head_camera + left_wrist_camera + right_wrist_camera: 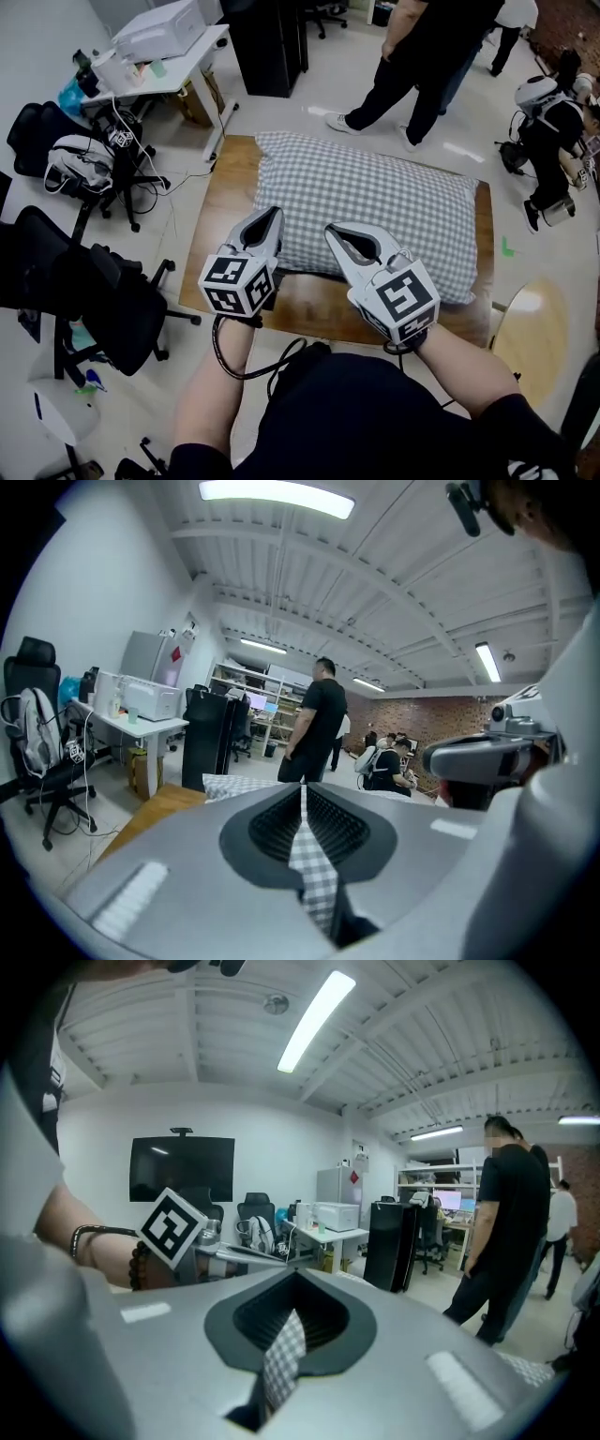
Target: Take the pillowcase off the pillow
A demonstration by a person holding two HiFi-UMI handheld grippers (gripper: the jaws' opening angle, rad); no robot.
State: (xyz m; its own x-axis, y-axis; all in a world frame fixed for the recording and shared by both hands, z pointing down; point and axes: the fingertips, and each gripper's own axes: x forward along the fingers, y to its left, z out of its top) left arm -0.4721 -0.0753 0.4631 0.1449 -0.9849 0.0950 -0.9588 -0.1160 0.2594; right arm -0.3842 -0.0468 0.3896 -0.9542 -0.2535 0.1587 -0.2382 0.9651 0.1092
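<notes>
A pillow (375, 202) in a grey-and-white checked pillowcase (422, 230) lies flat on the wooden bench (225, 211), covering most of its far half. The left gripper (273, 215) and right gripper (332, 230) sit side by side, jaws together, tips over the pillow's near edge. A black office chair (103, 291) stands on the floor at left. A printer (159, 28) rests on a white desk (202, 61) beyond. A person (422, 56) stands behind the bench.

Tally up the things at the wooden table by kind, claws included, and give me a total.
pillow in its pillowcase: 1
claws: 2 (left claw, right claw)
wooden table: 1
Total: 4
</notes>
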